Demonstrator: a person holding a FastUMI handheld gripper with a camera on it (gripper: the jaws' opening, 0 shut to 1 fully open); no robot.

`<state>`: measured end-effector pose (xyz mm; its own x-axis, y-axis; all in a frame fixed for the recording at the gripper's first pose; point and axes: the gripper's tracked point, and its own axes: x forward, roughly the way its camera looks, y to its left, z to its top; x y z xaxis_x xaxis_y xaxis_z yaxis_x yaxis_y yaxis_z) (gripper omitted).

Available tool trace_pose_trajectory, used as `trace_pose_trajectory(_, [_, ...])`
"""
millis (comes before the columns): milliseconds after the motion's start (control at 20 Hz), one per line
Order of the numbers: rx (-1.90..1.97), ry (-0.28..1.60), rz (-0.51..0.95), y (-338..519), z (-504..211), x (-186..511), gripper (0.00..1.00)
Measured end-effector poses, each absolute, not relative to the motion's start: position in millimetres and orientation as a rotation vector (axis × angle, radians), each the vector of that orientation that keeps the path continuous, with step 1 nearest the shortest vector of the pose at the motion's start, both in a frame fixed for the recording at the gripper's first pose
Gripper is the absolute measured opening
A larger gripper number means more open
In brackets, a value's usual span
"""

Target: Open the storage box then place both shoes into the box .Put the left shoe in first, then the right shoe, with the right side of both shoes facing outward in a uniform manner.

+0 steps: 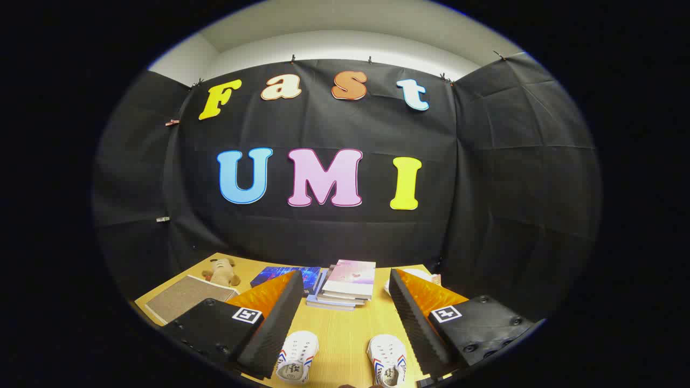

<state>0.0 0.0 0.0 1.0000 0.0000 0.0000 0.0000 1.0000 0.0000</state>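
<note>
The black-and-orange two-finger gripper (343, 315) hung spread wide and holding nothing over the light wooden table (345, 328), with both little white canvas shoes (297, 355) (387, 360) sitting below between its fingers, stacked paperback books (345, 285) beyond.

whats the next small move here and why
Probably tip the gripper down and around to look for the storage box. Its fingers stand wide open and hold nothing, both white shoes lie loose on the wooden table between the fingers, and the box must be opened first.
</note>
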Motion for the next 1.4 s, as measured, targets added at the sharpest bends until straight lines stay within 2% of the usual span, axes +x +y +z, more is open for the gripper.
trace_pose_trajectory(900, [0.007,0.067,-0.018,47.6,-23.2,-1.4,0.97])
trace_pose_trajectory(1200, [0.086,0.175,0.129,81.3,-42.1,-0.4,0.98])
trace_pose_trajectory(1400, [0.199,0.31,0.29,108.9,-76.0,3.0,0.99])
